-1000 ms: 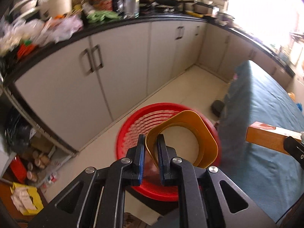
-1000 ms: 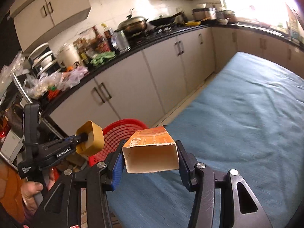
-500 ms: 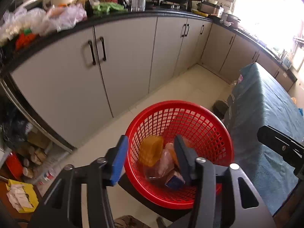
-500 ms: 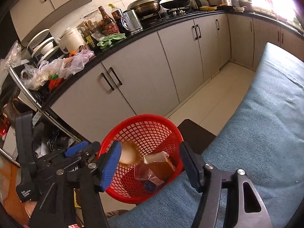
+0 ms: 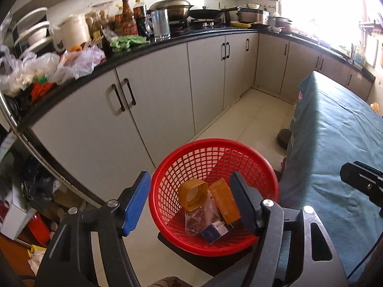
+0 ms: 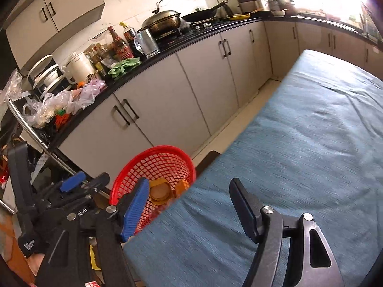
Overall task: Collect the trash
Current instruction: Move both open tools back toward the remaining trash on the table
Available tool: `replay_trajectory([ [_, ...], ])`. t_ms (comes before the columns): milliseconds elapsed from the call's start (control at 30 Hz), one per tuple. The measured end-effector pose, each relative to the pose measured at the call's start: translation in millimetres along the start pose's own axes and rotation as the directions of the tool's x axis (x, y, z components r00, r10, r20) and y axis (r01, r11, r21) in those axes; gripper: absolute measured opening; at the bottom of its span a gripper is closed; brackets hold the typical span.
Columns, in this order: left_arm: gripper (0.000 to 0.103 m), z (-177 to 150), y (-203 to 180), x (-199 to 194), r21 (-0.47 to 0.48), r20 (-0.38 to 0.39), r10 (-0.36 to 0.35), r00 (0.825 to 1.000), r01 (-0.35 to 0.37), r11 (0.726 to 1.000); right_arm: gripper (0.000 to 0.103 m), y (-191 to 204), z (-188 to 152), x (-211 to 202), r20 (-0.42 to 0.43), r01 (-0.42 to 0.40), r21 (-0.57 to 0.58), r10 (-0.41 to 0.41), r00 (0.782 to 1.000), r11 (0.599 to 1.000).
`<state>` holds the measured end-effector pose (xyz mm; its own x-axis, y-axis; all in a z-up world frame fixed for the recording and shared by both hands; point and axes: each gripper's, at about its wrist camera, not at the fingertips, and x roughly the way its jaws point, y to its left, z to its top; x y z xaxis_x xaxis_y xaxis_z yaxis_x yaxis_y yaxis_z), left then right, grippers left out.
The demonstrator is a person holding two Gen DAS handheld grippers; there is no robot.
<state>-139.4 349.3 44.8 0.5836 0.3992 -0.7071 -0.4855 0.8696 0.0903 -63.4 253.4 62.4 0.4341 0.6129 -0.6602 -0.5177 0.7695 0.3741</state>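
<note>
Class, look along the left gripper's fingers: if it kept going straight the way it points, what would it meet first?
Most likely the yellow plastic cup lying in the red mesh basket; the left gripper, fingers opening and empty, aims into it, though depth is uncertain.

Both grippers are black angular frames with silver screws; the left gripper (image 5: 190,199) and right gripper (image 6: 186,209) each carry one blue pad and one black

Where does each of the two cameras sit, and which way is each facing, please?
Left wrist: on the left tongs, looking down into the red basket of trash; its own opening jaws show, with nothing between them.
Right wrist: on the right tongs, looking down over the blue tablecloth; its opening, empty jaws show, with the left tongs beside them.
Shared: the basket, kitchen cabinets, tablecloth.
</note>
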Motion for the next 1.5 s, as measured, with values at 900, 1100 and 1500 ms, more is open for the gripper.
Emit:
replay_trajectory([
  [900,0.072,-8.6,-90.6,-56.0,0.178,0.071,-0.068,0.995,0.054,0.983,0.077,-91.9,-56.3,-93.9,0.068,0.115,0.167,-0.128,0.989,0.979],
  [1100,0.072,-10.1,-109.3,-66.6,0.205,0.068,-0.111,0.991,0.095,0.974,0.077,-109.6,-71.5,-118.6,0.083,0.15,0.189,-0.168,0.982,0.971],
  [1500,0.075,-9.6,-204.5,-92.2,0.338,0.006,-0.372,0.928,0.348,0.874,0.078,-171.8,-120.8,-209.7,0.095,0.281,0.289,-0.319,0.943,0.915],
])
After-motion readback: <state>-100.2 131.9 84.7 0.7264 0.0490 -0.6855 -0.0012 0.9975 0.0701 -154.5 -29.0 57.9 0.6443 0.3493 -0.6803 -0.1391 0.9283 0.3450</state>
